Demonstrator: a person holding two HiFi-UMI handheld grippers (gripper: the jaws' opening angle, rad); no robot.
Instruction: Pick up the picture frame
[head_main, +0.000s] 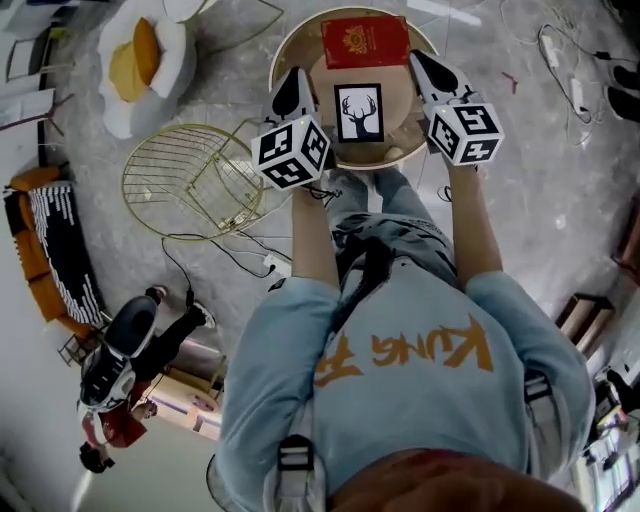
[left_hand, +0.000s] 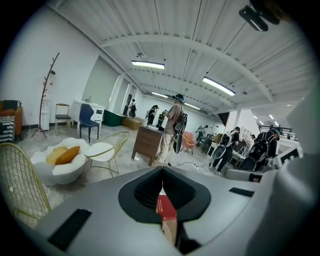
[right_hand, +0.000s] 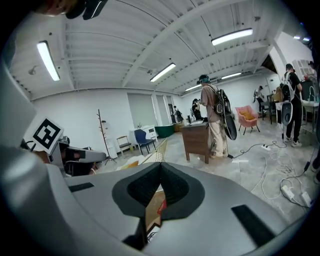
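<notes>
The picture frame (head_main: 358, 112), black-edged with a deer-head silhouette, lies on the round wooden table (head_main: 300, 45) in the head view. Just beyond it lies a red book (head_main: 365, 40). My left gripper (head_main: 298, 76) hovers close to the frame's left side, shut and holding nothing. My right gripper (head_main: 420, 58) hovers close to its right side, also shut and holding nothing. Neither touches the frame. In the left gripper view the jaws (left_hand: 162, 174) meet, with the red book (left_hand: 165, 207) showing below them. In the right gripper view the shut jaws (right_hand: 160, 169) stand over the tabletop (right_hand: 151, 206).
A gold wire chair (head_main: 190, 180) stands left of the table and a white petal-shaped seat with a yellow cushion (head_main: 140, 60) lies further left. Cables (head_main: 235, 255) and a power strip (head_main: 578, 92) run over the grey floor. Another person (head_main: 125, 350) stands at lower left.
</notes>
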